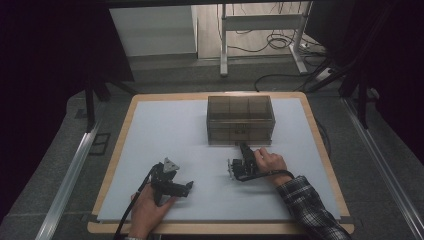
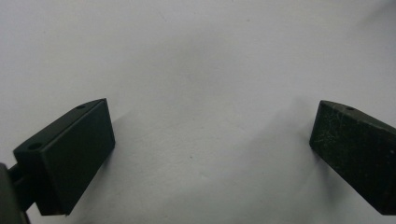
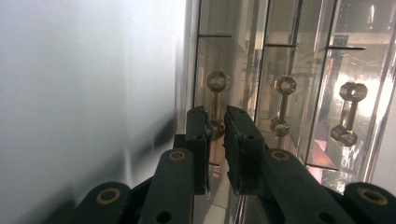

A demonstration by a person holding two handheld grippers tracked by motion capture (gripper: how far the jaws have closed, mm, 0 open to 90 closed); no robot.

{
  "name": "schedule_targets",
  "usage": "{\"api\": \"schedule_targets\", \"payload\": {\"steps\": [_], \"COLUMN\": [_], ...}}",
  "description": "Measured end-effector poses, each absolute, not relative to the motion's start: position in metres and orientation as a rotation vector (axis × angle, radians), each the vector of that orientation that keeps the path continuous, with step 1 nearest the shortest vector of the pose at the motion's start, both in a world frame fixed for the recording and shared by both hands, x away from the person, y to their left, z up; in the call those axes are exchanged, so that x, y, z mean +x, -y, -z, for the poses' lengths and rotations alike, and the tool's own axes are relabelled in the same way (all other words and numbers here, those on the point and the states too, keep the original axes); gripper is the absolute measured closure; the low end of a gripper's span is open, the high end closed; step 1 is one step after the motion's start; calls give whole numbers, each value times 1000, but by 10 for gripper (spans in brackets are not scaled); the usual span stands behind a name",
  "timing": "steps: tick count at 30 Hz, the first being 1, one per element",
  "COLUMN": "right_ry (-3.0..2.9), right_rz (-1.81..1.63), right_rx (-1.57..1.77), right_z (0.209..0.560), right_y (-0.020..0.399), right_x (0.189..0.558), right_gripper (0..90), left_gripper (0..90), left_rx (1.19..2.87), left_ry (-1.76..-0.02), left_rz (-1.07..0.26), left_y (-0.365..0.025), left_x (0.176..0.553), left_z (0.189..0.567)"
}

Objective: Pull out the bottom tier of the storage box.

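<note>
A smoky see-through drawer box [image 1: 240, 120] stands at the far middle of the white mat [image 1: 165, 135]. My right gripper [image 1: 244, 146] reaches its front face, low down. In the right gripper view the box's front shows three dumbbell-shaped handles. My right gripper [image 3: 215, 128] has its jaws nearly together around the lower end of the leftmost handle [image 3: 216, 93]. My left gripper [image 1: 190, 186] rests on the mat near the front edge, held by a hand, well clear of the box. The left gripper [image 2: 210, 154] stands wide open over bare mat, nothing between its pads [image 2: 74, 154].
The other two handles [image 3: 284, 105] [image 3: 348, 112] sit to the right of the held one. The wooden table edge [image 1: 112, 165] frames the mat. Beyond the table are desk legs [image 1: 223, 45] and cables on the floor.
</note>
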State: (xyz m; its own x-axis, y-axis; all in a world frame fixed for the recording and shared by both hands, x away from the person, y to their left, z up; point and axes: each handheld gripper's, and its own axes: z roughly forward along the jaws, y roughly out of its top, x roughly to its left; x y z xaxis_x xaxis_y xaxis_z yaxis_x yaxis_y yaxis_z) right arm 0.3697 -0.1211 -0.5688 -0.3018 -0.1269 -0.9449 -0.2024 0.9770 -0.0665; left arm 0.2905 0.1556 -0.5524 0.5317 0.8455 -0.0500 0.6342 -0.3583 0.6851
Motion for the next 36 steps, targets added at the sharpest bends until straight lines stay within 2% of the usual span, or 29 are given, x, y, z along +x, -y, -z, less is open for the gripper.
{"api": "schedule_targets", "payload": {"steps": [8, 36], "right_ry": [-1915, -2279], "right_rz": [-97, -471], "right_rx": [-223, -1], "right_z": [565, 508], "right_y": [122, 146], "right_x": [367, 384], "right_gripper": [763, 661], "left_gripper": [0, 0], "left_rx": [2112, 2112], "left_ry": [-1193, -1193], "left_rz": [-413, -413], "left_y": [-156, -156], "left_x": [291, 291], "left_z": [552, 552]}}
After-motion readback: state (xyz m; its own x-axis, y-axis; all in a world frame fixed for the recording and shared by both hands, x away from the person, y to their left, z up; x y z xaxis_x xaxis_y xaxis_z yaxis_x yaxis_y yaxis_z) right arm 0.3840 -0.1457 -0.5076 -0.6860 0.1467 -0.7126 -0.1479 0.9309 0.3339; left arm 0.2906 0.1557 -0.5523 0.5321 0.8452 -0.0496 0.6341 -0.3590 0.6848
